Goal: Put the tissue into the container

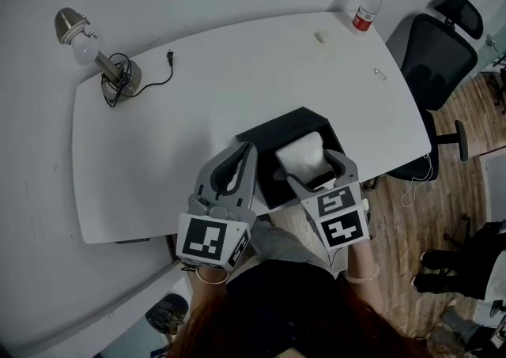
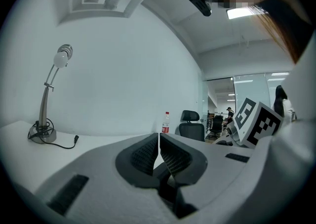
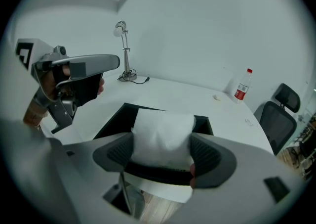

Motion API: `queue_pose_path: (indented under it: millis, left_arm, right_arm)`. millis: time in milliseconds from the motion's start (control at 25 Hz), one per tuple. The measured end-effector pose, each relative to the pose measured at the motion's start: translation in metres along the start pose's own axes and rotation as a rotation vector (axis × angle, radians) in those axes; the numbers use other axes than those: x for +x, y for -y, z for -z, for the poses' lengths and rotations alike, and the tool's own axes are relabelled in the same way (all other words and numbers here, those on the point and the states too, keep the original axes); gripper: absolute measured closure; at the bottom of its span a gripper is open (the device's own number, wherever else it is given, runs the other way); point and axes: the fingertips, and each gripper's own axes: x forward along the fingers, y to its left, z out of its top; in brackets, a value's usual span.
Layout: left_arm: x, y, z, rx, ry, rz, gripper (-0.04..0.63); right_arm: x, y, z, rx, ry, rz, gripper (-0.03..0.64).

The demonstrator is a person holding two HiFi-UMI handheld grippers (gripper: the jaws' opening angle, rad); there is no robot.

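White table (image 1: 237, 88) fills the middle of the head view, with a black chair (image 1: 439, 48) at its right edge. A black container (image 1: 294, 121) sits low centre, at the table's near edge. The right gripper (image 1: 312, 167) hangs over it, jaws clamped on both sides of the white tissue (image 1: 303, 152). The tissue is above the container's opening and looks not yet set inside. Lower left, the left gripper (image 2: 158, 141) has its jaws pressed together on nothing, just beside the container. A lamp (image 1: 87, 44) stands upper left and a bottle (image 1: 366, 9) upper right, both well apart from the work. The carry seems done and placing is in hand. Next comes lowering the tissue into the container, then parting the jaws.
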Motion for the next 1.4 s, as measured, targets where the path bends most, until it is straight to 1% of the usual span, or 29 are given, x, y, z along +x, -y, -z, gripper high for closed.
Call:
queue_pose_path:
  millis: [320,560,840,1120,1400]
  left_arm:
    - [0.006,-0.008,0.004,-0.011,-0.007,-0.001,0.563]
    - [0.011,-0.013,0.006,-0.02,-0.01,-0.002,0.563]
    - [0.014,-0.018,0.009,-0.03,-0.011,-0.004,0.563]
    - [0.015,-0.021,0.01,-0.036,-0.013,-0.007,0.563]
    - [0.011,-0.021,0.009,-0.035,-0.01,-0.011,0.563]
  right_arm:
    - [0.012,-0.001,0.005,-0.023,-0.074,-0.01,0.235]
    - [0.019,-0.001,0.012,-0.037,-0.156,-0.03,0.235]
    - [0.028,-0.002,0.017,-0.111,-0.247,-0.052,0.235]
    - [0.032,-0.002,0.021,-0.126,-0.3,-0.057,0.235]
    - [0.032,-0.003,0.023,-0.125,-0.324,-0.08,0.235]
